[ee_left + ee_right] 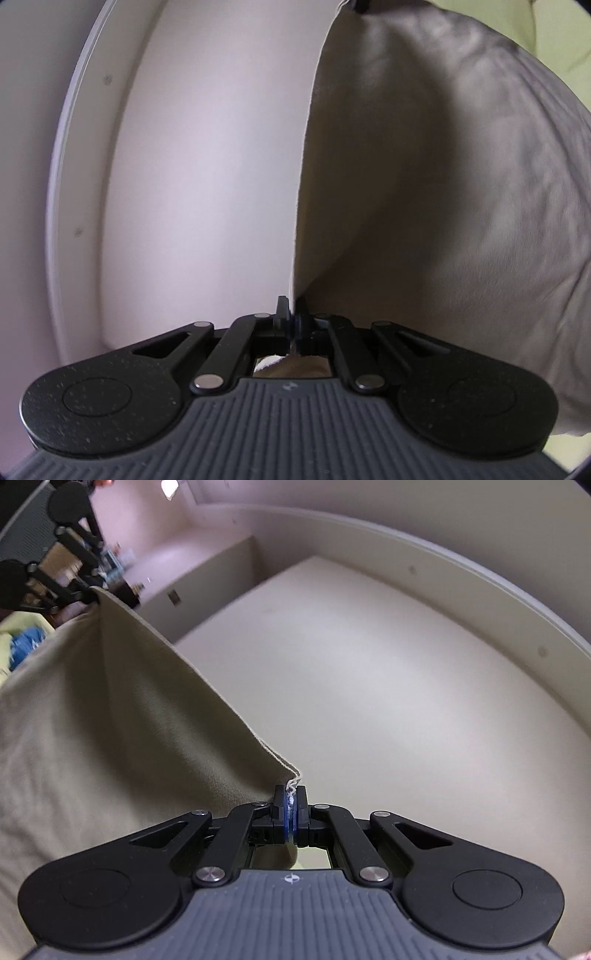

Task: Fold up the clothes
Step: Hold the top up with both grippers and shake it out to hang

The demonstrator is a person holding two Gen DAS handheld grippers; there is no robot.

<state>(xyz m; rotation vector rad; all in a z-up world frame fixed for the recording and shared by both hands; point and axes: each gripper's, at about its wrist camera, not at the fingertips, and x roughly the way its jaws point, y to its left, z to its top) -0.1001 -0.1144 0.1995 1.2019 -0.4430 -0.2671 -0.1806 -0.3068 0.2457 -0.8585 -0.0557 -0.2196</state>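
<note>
The left gripper (291,325) is pinching one corner of the beige cloth (110,720) while the right gripper (291,812) is clamping the other, its top edge stretching taut between them, with the pale wall (369,664) lying open to the right.

beige plain cloth (110,709) | black ribbed-grey right gripper (291,805), blue pads (287,812) | black left gripper (291,321) | blue item (24,646) on yellow-green surface (7,635)
</note>
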